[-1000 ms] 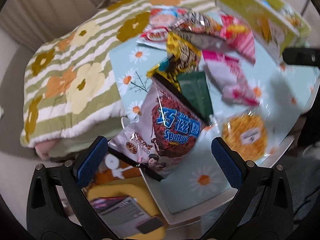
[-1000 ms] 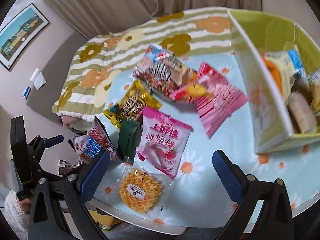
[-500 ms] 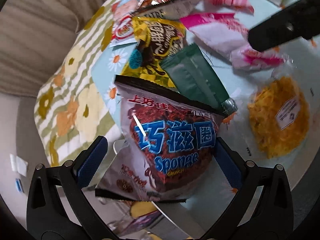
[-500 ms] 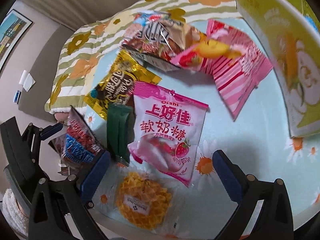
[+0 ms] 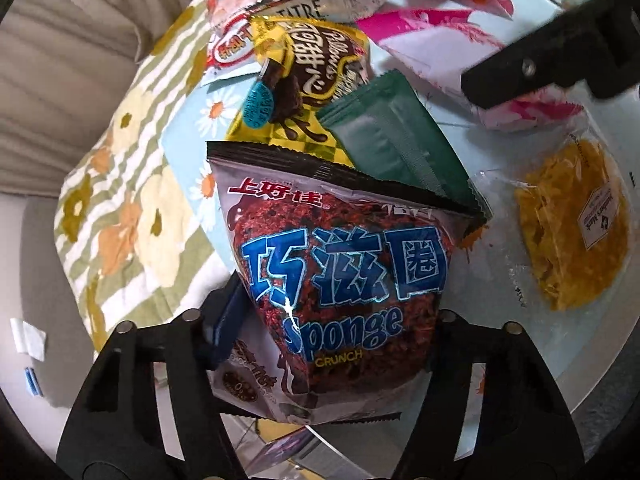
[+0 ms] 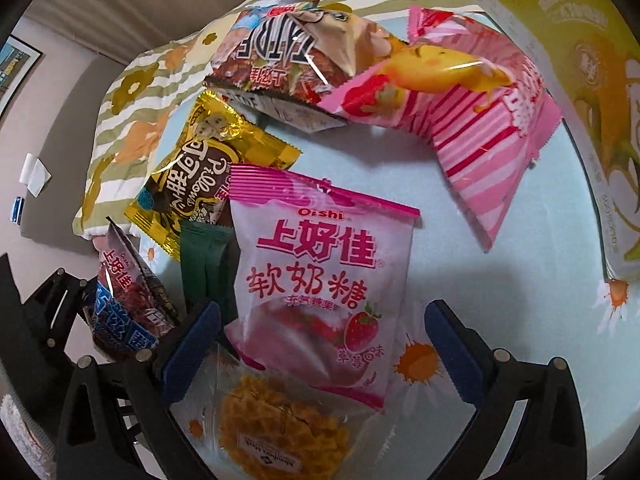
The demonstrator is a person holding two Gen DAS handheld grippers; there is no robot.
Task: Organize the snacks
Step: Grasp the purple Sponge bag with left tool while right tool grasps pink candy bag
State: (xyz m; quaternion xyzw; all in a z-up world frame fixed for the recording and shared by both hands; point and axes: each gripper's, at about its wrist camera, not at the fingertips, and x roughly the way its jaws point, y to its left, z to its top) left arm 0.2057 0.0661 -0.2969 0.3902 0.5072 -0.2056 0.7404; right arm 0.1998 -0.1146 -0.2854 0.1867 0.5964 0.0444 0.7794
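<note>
The bench [image 6: 460, 264], covered in a pale blue daisy-print cloth, fills most of both wrist views. Behind it, at ten to twelve o'clock, lies a bed quilt [image 6: 160, 80] striped green and white with orange and olive flowers. A yellow-green cardboard box [image 6: 580, 92] stands on the bench at two o'clock in the right wrist view.

Snack packets are scattered over the cloth. A pink striped bag [image 6: 480, 136] lies at one o'clock, with a brown foil bag [image 6: 288, 60] at twelve o'clock just beside it. The white-and-pink Oishi marshmallow bag [image 6: 320, 280] sits at the centre of the right wrist view, between the two fingers of the right hand-held gripper [image 6: 322, 354], whose jaws stand wide apart, with no pad touching the bag. A gold Pillows bag [image 6: 200, 176] lies at ten o'clock, a dark green sachet [image 6: 204, 268] partly over its lower edge. A clear-wrapped waffle [image 6: 280, 436] rests at six o'clock near the bench edge.

The left hand-held gripper [image 5: 332, 344] has just been closing and now pinches the Sponge Crunch bag [image 5: 340, 280] by its lower half, the bag standing upright at the bench's corner, at the centre of the left wrist view.
</note>
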